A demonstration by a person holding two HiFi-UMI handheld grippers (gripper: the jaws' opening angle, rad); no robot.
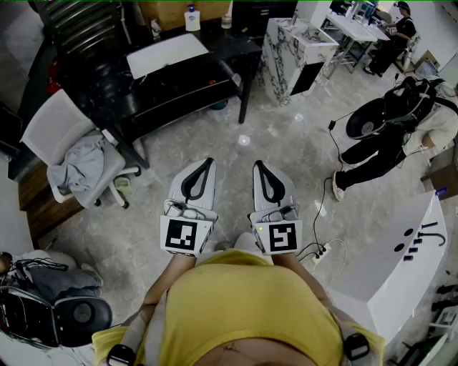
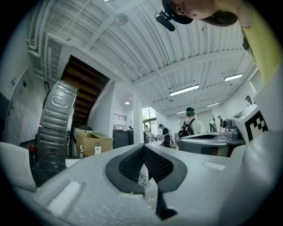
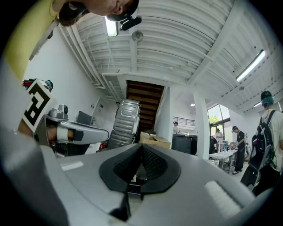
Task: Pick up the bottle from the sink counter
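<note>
L gripper [image 1: 208, 164] & R gripper [image 1: 258, 166] sit side by side near the torso, both fully closed on nothing, prob. a carry pose w/ the marble-look counter [image 1: 285, 44] well apart.

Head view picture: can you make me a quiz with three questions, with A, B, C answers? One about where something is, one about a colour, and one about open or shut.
1. Where is the bottle? A in a basket; B on the dark table far ahead; C in a bucket.
2. What colour is the person's shirt? A red; B blue; C yellow.
3. How are the right gripper's jaws? A shut, nothing between them; B wide open; C shut on a cup.
Answers: B, it stands on the tabletop at the picture's top; C, the shirt at the bottom is yellow; A, the pads meet with nothing between them.
</note>
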